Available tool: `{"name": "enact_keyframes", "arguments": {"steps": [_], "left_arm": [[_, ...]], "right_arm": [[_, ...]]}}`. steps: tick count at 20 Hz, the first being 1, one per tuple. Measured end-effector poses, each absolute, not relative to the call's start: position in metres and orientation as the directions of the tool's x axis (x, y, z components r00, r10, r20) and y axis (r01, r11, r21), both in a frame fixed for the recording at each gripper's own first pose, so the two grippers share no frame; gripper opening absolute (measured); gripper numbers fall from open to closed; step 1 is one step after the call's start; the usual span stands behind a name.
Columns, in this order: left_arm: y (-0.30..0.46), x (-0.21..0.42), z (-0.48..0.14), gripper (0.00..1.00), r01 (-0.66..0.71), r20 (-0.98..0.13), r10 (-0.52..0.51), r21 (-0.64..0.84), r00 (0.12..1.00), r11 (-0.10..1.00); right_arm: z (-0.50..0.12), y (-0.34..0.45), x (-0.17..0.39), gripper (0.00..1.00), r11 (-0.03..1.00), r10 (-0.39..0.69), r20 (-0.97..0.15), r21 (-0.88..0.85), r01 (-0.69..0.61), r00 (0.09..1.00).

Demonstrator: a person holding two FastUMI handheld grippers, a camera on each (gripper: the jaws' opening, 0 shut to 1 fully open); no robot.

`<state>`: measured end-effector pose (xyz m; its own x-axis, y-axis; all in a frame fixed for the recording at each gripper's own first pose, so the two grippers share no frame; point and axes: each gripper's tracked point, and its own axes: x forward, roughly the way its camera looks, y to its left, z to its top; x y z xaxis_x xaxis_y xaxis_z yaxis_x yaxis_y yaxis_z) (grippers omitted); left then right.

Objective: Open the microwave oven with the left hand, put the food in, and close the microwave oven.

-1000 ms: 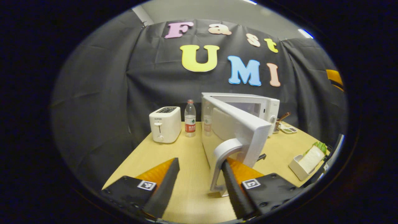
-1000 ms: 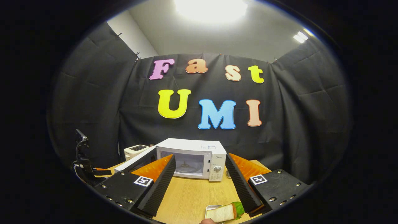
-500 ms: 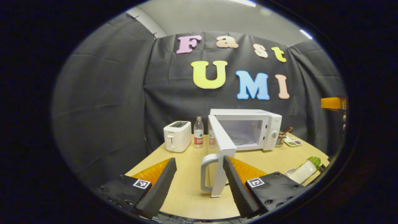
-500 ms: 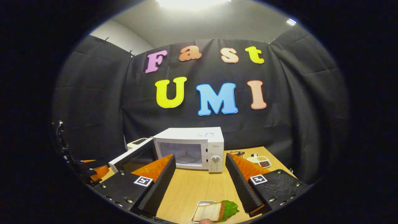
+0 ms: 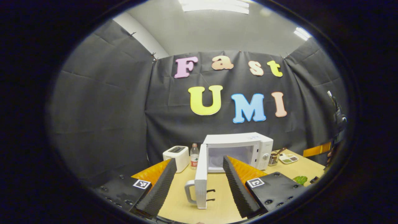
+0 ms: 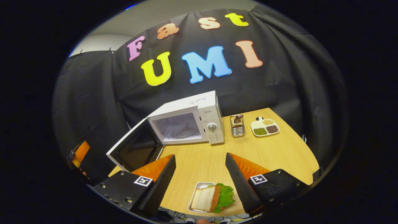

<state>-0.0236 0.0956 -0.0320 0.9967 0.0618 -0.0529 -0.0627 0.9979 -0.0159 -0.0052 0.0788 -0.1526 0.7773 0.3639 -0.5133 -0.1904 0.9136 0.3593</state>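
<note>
The left gripper (image 5: pixel 199 186) has its fingers spread, grasping nothing, with the door (image 5: pixel 201 174) swung wide on the microwave (image 6: pixel 189 119) at the table's (image 6: pixel 279 149) far edge. The right gripper (image 6: pixel 200 183), fingers released, hovers above the sandwich (image 6: pixel 211 198) at the near edge. Opening looks done; next comes grasping the sandwich's tray.

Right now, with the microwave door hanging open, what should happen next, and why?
Probably lower the right tool onto the sandwich in its small tray: the microwave door is open, its cavity looks bare, and the open tool hovers just above the food.
</note>
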Motion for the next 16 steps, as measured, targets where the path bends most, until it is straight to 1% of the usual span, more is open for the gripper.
{"name": "enact_keyframes", "arguments": {"steps": [2,6,12,16], "left_arm": [[0.087,-0.028,-0.020,0.97,-0.068,-0.032,0.067,-0.019,0.997,0.998],[0.076,-0.034,-0.013,0.96,-0.088,-0.015,0.088,-0.021,0.996,0.996],[0.061,-0.044,-0.016,0.95,-0.108,-0.026,0.108,0.006,0.994,0.994],[0.058,-0.051,-0.010,0.97,-0.134,-0.020,0.134,0.015,0.991,0.991]], "right_arm": [[-0.172,0.077,-0.011,0.98,0.905,0.383,-0.562,0.390,-0.174,0.733],[-0.209,0.069,-0.024,0.98,0.898,0.410,-0.643,0.408,-0.163,0.647],[-0.250,0.066,-0.043,0.98,0.877,0.461,-0.714,0.459,-0.144,0.527],[-0.275,0.068,-0.057,0.98,0.863,0.494,-0.750,0.483,-0.146,0.439]]}}
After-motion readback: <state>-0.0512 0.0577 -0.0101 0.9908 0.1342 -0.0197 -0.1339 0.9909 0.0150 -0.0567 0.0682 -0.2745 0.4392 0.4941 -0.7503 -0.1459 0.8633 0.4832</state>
